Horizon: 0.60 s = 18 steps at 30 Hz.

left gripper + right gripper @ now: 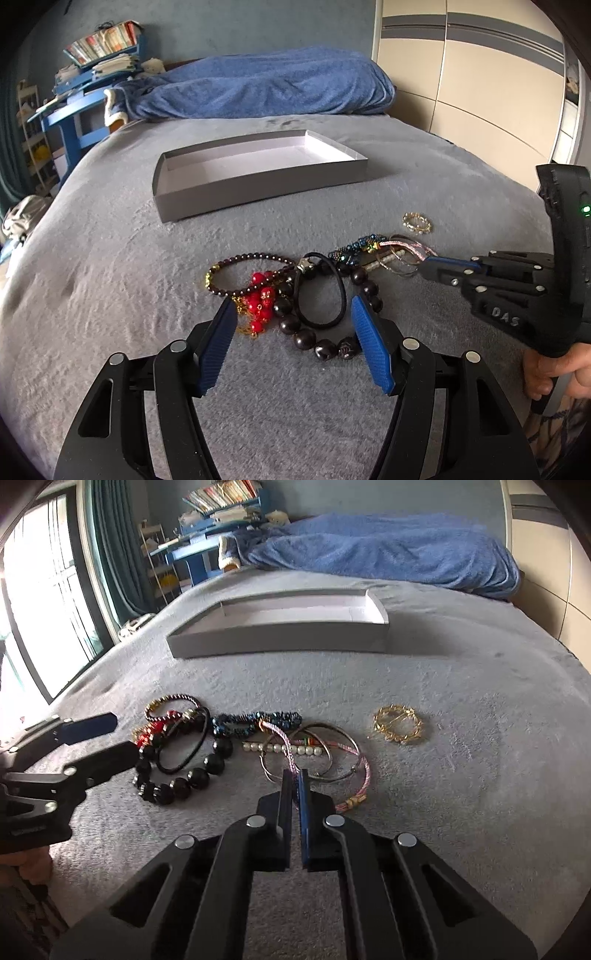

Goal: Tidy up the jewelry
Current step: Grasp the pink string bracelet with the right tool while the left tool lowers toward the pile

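A pile of jewelry lies on the grey bedspread in front of a shallow grey box (258,188) (277,638). My left gripper (294,310) (122,736) stands open. Its blue pads straddle a black hair tie (340,295), a big dark bead bracelet (306,338) and red beads (262,299) without pressing on them. My right gripper (293,775) (424,264) is shut on the pink braided bracelet (364,775), whose cord runs between the tips. Silver bangles (321,738), a pearl strand (280,748) and a blue beaded bracelet (255,722) lie beside it. A gold bracelet (399,724) (417,223) sits apart to the right.
A blue blanket (258,85) is bunched at the bed's far end. A blue desk with books (74,110) stands far left, a wardrobe (480,92) on the right and a window (37,590) on the left. A hand (546,369) grips the right tool's handle.
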Motion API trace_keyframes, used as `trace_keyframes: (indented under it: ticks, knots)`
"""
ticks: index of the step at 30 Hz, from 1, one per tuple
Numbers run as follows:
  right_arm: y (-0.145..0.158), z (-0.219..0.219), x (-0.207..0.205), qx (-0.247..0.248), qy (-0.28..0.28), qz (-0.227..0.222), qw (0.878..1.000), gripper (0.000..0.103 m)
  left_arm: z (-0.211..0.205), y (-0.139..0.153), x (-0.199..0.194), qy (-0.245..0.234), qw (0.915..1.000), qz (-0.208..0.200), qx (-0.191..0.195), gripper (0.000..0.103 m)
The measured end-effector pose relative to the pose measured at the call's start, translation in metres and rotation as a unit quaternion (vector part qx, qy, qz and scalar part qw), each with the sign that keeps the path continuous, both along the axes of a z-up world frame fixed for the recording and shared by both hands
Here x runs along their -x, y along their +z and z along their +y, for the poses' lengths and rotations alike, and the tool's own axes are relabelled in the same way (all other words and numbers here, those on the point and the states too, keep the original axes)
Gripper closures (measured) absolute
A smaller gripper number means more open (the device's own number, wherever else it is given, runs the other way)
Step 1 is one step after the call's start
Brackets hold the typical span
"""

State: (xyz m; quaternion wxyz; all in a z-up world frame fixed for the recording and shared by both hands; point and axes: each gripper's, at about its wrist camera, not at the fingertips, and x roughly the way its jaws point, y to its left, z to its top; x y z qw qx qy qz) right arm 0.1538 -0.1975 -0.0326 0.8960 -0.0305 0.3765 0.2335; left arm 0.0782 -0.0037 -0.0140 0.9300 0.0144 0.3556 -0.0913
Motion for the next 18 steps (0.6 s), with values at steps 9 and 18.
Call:
trace_keyframes:
  ticks: [9,18]
  knots:
    - [0.028,-0.024,0.022,-0.048,-0.01,-0.026,0.998,0.1,-0.004,0.0,-0.005,-0.009,0.9999,0.006,0.001,0.037]
    - [0.047,-0.059,0.026,-0.088,-0.062,-0.053,0.993,0.1,-0.034,0.002,-0.025,-0.062,0.9977,0.011,-0.024,0.037]
